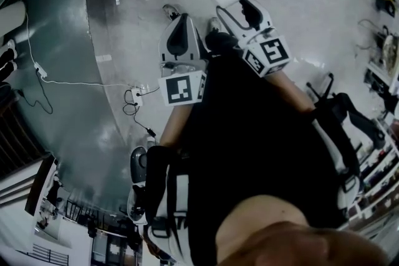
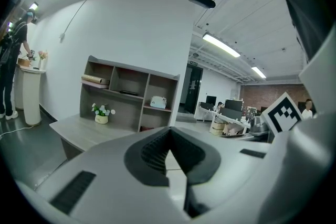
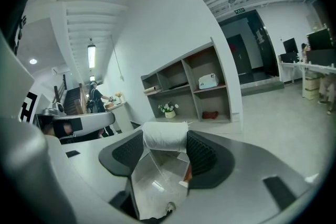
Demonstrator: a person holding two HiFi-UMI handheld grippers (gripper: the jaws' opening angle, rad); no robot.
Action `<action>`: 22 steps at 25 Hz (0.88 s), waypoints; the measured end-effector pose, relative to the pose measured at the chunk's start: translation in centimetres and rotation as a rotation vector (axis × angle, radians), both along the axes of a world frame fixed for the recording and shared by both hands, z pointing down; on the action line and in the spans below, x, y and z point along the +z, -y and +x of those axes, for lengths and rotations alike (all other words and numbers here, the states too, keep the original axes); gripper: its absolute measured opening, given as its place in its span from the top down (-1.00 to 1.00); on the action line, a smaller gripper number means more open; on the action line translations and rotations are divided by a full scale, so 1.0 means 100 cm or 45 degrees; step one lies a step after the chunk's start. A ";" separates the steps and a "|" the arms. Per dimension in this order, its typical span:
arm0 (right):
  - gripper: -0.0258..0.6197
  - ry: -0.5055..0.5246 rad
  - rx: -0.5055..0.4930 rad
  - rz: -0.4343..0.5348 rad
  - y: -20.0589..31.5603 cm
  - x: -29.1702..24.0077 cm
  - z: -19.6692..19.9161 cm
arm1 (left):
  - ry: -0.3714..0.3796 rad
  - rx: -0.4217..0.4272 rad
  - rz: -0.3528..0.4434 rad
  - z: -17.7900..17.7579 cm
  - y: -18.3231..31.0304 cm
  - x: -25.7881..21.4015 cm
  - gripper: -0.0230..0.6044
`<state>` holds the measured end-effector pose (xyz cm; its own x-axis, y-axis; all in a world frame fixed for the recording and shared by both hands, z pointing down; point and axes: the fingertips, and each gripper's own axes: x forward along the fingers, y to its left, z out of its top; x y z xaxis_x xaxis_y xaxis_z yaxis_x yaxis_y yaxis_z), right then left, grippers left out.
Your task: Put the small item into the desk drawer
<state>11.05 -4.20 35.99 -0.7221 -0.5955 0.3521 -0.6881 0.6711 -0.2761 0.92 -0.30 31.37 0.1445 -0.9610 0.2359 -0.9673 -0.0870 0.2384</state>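
right gripper [image 3: 164, 150] clamped on small white roll [image 3: 165, 135], pinched near jaw tips, well apart from desk [image 2: 84, 128]. left gripper [image 2: 169, 153] jaws together, empty. risk: soft roll may slip out on carry. drawer not made out. no readable writing; only square markers on marker cube [image 1: 182, 89].

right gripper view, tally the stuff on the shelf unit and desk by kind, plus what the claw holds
flower pot: 1
white box: 1
red item: 1
tan roll: 1
dark flat item: 1
white roll held in the right claw: 1
total: 6
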 end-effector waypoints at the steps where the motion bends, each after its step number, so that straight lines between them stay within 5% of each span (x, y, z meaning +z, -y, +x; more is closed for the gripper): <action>1: 0.13 -0.004 0.005 -0.005 0.003 0.003 -0.004 | 0.002 0.005 -0.001 -0.004 0.003 0.001 0.93; 22: 0.13 -0.111 0.104 -0.131 0.075 0.065 -0.074 | -0.055 0.046 -0.074 -0.073 0.068 0.039 0.93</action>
<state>3.69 -11.66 42.50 -0.6370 -0.6083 0.4735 -0.7633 0.5834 -0.2773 -6.39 -7.06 35.26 0.1903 -0.9399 0.2836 -0.9524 -0.1066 0.2856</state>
